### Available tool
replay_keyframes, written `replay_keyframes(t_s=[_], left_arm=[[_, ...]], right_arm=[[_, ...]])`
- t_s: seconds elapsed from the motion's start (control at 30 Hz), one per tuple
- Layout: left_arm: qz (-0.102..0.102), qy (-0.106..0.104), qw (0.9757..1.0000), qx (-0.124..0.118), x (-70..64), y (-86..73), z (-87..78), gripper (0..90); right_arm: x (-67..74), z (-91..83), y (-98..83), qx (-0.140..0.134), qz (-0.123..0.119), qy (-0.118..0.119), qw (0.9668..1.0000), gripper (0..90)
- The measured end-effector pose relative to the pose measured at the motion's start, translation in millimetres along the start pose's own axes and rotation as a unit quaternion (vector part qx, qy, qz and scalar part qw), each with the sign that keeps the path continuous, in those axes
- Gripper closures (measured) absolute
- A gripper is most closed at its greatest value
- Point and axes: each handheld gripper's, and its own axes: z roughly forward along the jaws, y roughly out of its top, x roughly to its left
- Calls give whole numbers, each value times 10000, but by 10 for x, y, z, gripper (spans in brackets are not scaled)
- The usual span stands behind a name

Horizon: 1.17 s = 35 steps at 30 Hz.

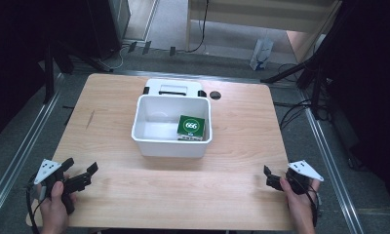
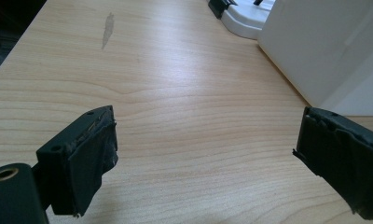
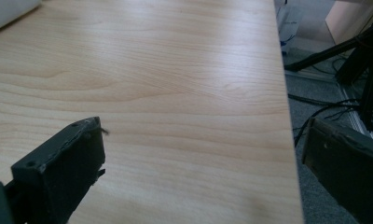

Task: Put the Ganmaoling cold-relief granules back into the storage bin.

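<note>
From the high view, a white bin point(image 1: 172, 127) sits near the middle of the wooden table point(image 1: 232, 185), and inside it, toward its right front corner, lies a green box point(image 1: 191, 127) printed with a white circle and digits. Just behind the bin rests a white lid point(image 1: 173, 88) with black latches, and beside that a small dark round hole point(image 1: 215, 95) in the tabletop. The left gripper point(image 1: 81, 173) is held at the near left corner, its jaws spread apart and empty; the right gripper point(image 1: 268, 175) is held at the near right edge, and both lie well apart from the bin and the green box. In the left gripper view, the left gripper point(image 2: 205, 140) has its two black jaws standing wide with only bare wood between them; the bin's white wall point(image 2: 324, 46) rises at the upper right, with the lid point(image 2: 243, 21) beyond it. In the right gripper view, the right gripper point(image 3: 203, 144) is likewise agape and holds nothing, one jaw over the table and the other past its edge above the grey floor point(image 3: 310, 93) with black cables.
</note>
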Motion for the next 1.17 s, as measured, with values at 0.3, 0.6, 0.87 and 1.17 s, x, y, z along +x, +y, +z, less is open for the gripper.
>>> replay_keyframes(t_s=[0.3,0.6,0.87,1.17], left_arm=[[4,8,10000,17,-1,0,3,57],[48,-7,10000,50,-7,3,10,58],[56,20,10000,70,-12,6,18,58],[81,10,9999,97,-17,9,24,58]], right_arm=[[-65,-265,-203,-230,185,13,9996,0],[-12,-298,-223,-288,209,-325,9988,0],[-73,-286,-215,-293,392,-152,9987,52],[-58,-259,-203,-150,309,-79,9994,83]])
